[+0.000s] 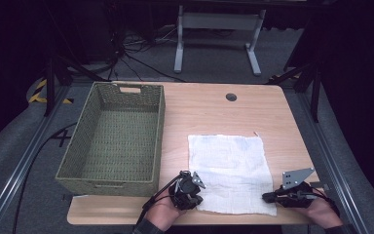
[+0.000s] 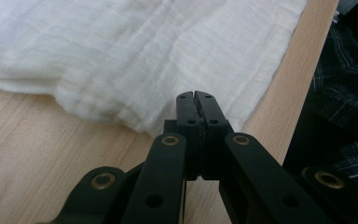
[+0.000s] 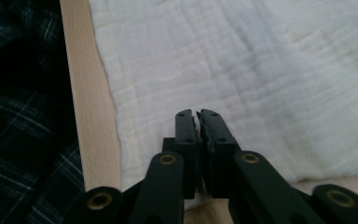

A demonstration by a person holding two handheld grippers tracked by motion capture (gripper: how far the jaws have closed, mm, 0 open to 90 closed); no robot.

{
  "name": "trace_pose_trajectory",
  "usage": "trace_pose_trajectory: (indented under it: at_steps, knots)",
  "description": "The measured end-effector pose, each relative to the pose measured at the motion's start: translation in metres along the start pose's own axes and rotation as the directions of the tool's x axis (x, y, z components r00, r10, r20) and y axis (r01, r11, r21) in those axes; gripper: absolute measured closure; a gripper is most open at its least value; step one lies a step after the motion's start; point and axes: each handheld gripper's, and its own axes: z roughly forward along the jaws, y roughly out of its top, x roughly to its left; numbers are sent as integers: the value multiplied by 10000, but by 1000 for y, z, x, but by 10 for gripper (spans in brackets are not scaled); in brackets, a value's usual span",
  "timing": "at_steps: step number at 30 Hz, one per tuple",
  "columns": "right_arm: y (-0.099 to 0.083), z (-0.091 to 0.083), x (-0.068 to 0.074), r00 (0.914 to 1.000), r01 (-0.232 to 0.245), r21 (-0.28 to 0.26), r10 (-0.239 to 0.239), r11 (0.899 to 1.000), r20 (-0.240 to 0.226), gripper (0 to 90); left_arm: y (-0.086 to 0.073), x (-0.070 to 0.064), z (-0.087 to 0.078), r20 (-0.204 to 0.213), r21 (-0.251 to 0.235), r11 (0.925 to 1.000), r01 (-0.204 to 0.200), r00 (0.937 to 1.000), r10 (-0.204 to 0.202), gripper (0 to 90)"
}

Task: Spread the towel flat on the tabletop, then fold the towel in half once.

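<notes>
cloth (image 1: 229, 171): white, creased, spread flat on the desk (image 1: 209, 105) in its near right part; its near edge runs just inside the near edge of the desk, its near left corner is slightly rumpled and raised.
basket (image 1: 114, 141): green woven, rectangular, with a handle slot in the far wall; it stands on the left half of the desk, from near the far edge almost to the near edge, just left of the cloth and apart from it.
basket contents: bare woven floor.
left gripper (image 1: 189, 191): at the near left corner of the cloth, held in a hand (image 1: 163, 212) that comes over the near edge of the desk; in the left gripper view (image 2: 196, 95) its jaws are pressed together, tips over the cloth's border; whether cloth is caught between them, cannot tell.
right gripper (image 1: 268, 197): at the near right corner of the cloth, a grey plate on top, tips pointing left onto the cloth; in the right gripper view (image 3: 197, 113) the jaws are nearly together with a thin slit between the tips, over the cloth near its edge; whether they pinch it, cannot tell.
desk: light wood, with a round cable hole (image 1: 231, 97) near the far edge, right of centre.
beyond the desk: a white frame leg (image 1: 178, 46) on grey floor.
</notes>
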Motion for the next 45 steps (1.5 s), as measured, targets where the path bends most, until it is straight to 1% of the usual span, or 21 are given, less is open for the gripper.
trace_pose_trajectory:
  at_steps: [3,4,6,7,9,12,15,17,20,21,22,24,25,26,27,29,31,36,41,43,45]
  knots:
    - [4,-7,-8,9980,-214,-651,253,9976,587,841,9,4,-7,-281,-623,9979,149,9995,-167,894]
    - [6,-9,-12,9954,-380,-727,442,9966,851,843,13,5,-7,-417,-877,9960,176,9989,-213,894]
    - [8,-10,-21,9888,-595,-849,703,9946,1314,873,22,10,-6,-744,-1115,9936,188,9969,-272,894]
    - [10,-10,-27,9833,-790,-917,927,9927,1565,881,25,11,-5,-841,-1144,9933,182,9961,-280,894]
    - [11,-8,-36,9776,-994,-906,1142,9909,1770,892,33,17,-2,-1001,-1213,9922,292,9941,-415,894]
    - [10,-2,-45,9718,-1224,-613,1321,9906,1953,895,40,26,8,-1372,-885,9949,492,9887,-611,894]
    - [8,2,-49,9685,-1330,-174,1336,9910,2101,896,44,34,19,-1390,-526,9973,509,9886,-578,894]
    - [7,3,-49,9675,-1357,-134,1354,9907,2138,896,45,35,23,-1330,-359,9981,501,9896,-545,894]
    - [3,-2,-50,9650,-1440,-48,1415,9896,2209,896,49,32,31,-1117,-152,9996,234,9934,-250,895]
    - [2,-4,-50,9645,-1442,-40,1414,9895,2231,897,50,30,33,-1043,-203,9995,224,9942,-244,895]
    - [0,-5,-50,9632,-1474,-25,1441,9891,2267,897,51,28,34,-989,-120,9999,21,9951,-33,895]
    - [-3,-8,-50,9613,-1544,-5,1504,9880,2309,896,53,25,37,-906,-135,9998,-145,9958,132,895]
    - [-5,-10,-49,9600,-1565,16,1517,9877,2352,897,54,23,37,-812,-75,9998,-189,9965,182,895]
    - [-7,-12,-48,9603,-1569,35,1517,9876,2341,896,55,22,39,-819,-244,9994,-230,9964,209,895]
    - [-9,-13,-46,9600,-1576,51,1520,9875,2353,897,56,21,39,-764,-107,9996,-264,9967,255,895]
    - [-11,-16,-43,9602,-1550,139,1474,9878,2372,896,57,19,42,-653,-237,9993,-299,9975,283,895]
    - [-12,-17,-42,9603,-1534,171,1450,9880,2382,896,58,18,43,-665,-289,9988,-389,9971,370,895]
    - [-11,-19,-42,9591,-1536,-25,1497,9881,2400,841,57,21,41,-641,-469,9988,-167,9978,137,880]
    - [-4,-20,-48,9560,-1512,-385,1560,9878,2483,775,59,29,31,-971,-721,9973,143,9951,-213,812]
    - [-1,-19,-52,9533,-1514,-422,1571,9876,2578,748,61,35,27,-1160,-975,9950,216,9927,-329,773]
    - [3,-19,-56,9497,-1555,-533,1641,9864,2666,726,62,41,23,-1254,-1348,9899,435,9903,-606,734]
